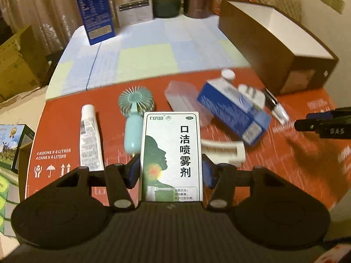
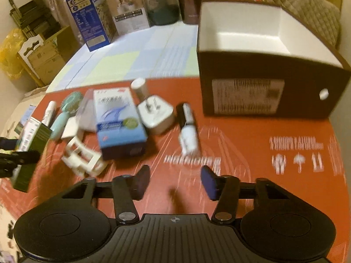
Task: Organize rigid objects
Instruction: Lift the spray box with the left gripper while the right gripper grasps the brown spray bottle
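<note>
My left gripper is shut on a white and green spray box, held above the red cardboard sheet; the box also shows at the left of the right wrist view. On the sheet lie a white tube, a teal mini fan, a clear plastic case, a blue medicine box, a white plug adapter, a white clip, a small white-capped bottle and a black and white bottle. My right gripper is open and empty above the sheet.
A large open brown box with white inside stands at the right back of the sheet. Behind, on the checked tablecloth, stand a blue milk carton, a white carton, a green jar and a brown flask.
</note>
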A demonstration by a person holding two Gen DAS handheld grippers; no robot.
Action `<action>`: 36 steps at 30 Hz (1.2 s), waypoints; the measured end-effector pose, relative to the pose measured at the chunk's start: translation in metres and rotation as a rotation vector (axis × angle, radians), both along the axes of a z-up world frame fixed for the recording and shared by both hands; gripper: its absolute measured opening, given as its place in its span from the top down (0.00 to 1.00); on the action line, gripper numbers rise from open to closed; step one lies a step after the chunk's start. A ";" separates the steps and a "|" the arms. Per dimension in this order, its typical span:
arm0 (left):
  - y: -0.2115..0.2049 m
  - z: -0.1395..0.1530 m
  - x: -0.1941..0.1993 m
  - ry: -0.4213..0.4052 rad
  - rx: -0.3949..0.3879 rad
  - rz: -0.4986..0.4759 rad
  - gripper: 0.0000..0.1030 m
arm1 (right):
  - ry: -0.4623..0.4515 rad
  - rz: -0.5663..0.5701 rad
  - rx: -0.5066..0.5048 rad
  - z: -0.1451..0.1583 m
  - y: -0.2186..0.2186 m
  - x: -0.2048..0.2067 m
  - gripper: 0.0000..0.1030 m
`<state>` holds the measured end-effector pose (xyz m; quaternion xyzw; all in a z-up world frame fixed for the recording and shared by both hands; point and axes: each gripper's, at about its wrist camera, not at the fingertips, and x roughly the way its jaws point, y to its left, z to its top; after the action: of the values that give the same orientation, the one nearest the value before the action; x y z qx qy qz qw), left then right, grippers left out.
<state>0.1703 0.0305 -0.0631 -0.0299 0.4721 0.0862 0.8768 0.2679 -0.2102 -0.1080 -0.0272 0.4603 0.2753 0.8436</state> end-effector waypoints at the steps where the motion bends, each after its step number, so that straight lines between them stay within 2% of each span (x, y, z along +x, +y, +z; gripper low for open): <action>1: 0.001 0.001 0.004 0.000 0.000 0.011 0.50 | -0.011 0.005 -0.001 -0.002 0.002 0.006 0.61; 3: 0.003 0.001 0.013 -0.002 0.008 0.028 0.50 | -0.024 0.015 -0.002 -0.005 0.006 0.019 0.67; 11: 0.007 -0.001 0.041 0.002 0.015 0.064 0.50 | -0.032 0.038 -0.034 -0.024 0.025 0.057 0.71; 16: 0.004 -0.004 0.049 0.017 0.011 0.066 0.50 | -0.015 0.050 -0.048 -0.036 0.031 0.068 0.72; 21: -0.001 -0.004 0.057 0.020 0.004 0.058 0.50 | 0.002 0.062 -0.059 -0.043 0.032 0.071 0.80; 24: -0.006 0.000 0.060 0.012 0.003 0.045 0.50 | 0.000 0.076 -0.065 -0.042 0.031 0.070 0.81; 28: -0.014 0.007 0.066 -0.006 0.002 0.023 0.50 | 0.000 0.081 -0.023 -0.027 0.021 0.061 0.81; 36: -0.037 0.037 0.087 -0.069 -0.019 -0.048 0.50 | -0.033 0.115 0.083 0.036 -0.003 0.038 0.81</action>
<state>0.2577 -0.0062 -0.0260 -0.0298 0.4430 0.0594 0.8940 0.3059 -0.2129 -0.0722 -0.0230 0.4324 0.3418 0.8341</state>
